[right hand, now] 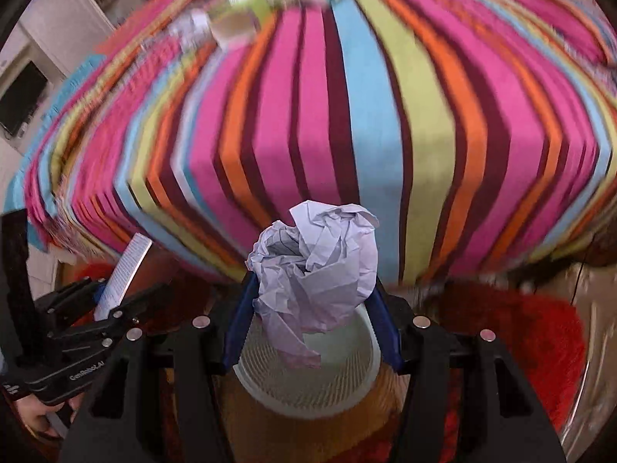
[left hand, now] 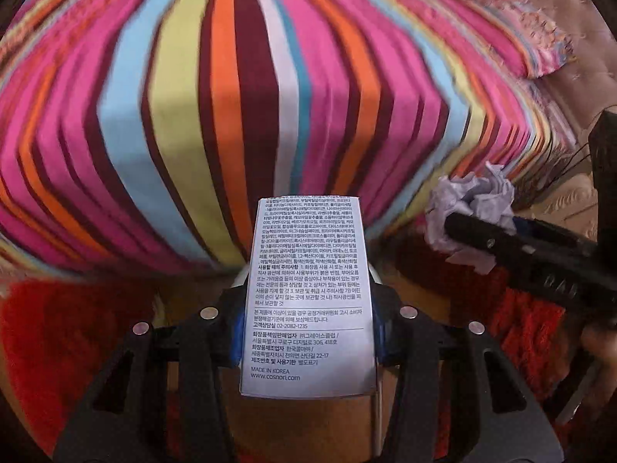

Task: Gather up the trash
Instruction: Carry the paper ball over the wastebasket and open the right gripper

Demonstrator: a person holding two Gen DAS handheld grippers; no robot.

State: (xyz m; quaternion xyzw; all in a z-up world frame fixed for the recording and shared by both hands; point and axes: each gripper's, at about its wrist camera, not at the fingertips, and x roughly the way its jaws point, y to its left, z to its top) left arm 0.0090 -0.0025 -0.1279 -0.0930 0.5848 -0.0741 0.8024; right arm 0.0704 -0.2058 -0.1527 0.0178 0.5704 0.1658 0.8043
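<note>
Right gripper (right hand: 314,301) is clamping a crumpled ball of pale lilac paper (right hand: 316,266) between its blue-padded fingers (right hand: 241,324). Ball is hanging directly above the white mesh wastebasket (right hand: 308,389), whose open mouth is showing just under it.

Left gripper (left hand: 308,308) is gripping a flat white printed cosmetics carton with Korean text (left hand: 306,293), held upright and pinched at its side edges. No basket is visible under it in the left wrist view.

Judgement: the step in hand is the drop. Right should be releasing only while the ball is centred over the rim; a loose paper tail is trailing low and could catch on the edge, so lowering slightly before opening looks sensible. Left should be moving across over the same basket first; the carton is rigid and should fall cleanly.

Below: red shaggy rug (right hand: 540,332) on an orange-brown floor. Beyond: a bed under a multicoloured striped cover (right hand: 366,115), motion-blurred, with more small litter at its far edge, too smeared to identify. Far left: white cabinets, dark screen (right hand: 21,100).
</note>
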